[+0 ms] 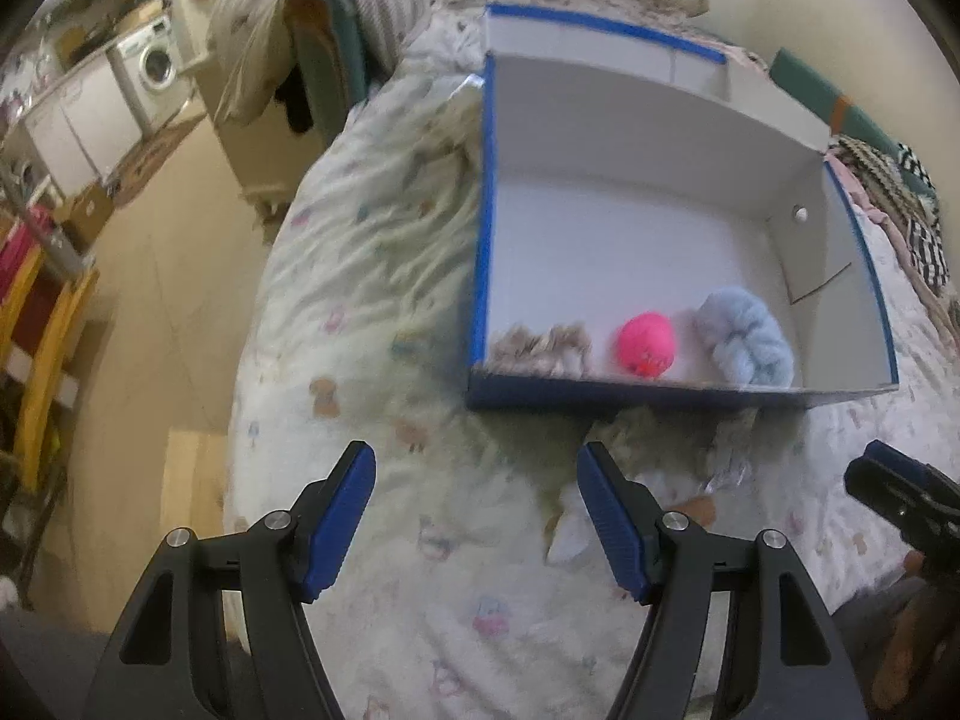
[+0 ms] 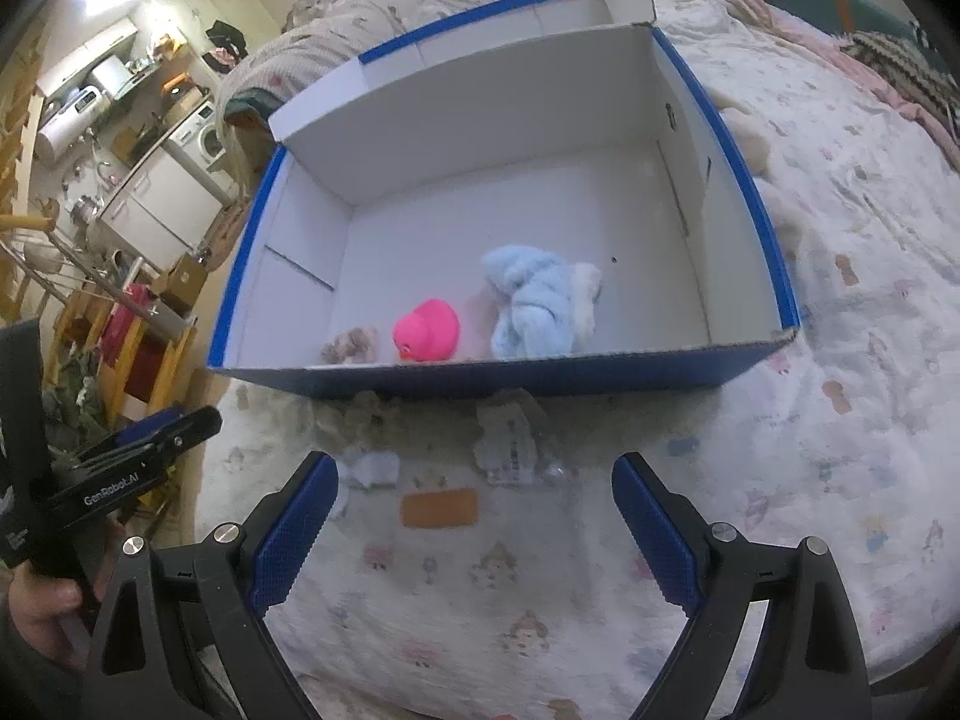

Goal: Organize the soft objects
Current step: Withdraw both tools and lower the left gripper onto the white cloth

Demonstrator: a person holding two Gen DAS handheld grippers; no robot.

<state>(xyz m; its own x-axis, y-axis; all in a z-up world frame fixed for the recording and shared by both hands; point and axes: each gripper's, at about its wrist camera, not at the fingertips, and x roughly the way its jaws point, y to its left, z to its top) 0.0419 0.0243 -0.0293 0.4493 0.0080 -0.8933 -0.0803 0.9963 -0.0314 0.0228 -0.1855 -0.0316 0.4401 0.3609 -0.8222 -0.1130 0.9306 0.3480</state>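
Observation:
A blue box with a white inside sits on the bed. Near its front wall lie a beige fuzzy piece, a pink rubber duck and a light blue fluffy toy. My left gripper is open and empty over the quilt, short of the box. My right gripper is open and empty, also short of the box. On the quilt ahead of the right gripper lie an orange patch, a white scrap and a clear wrapper.
The bed has a pale printed quilt. Blankets and clothes are heaped at the far end. The floor, a washing machine and a yellow rack lie to the left of the bed.

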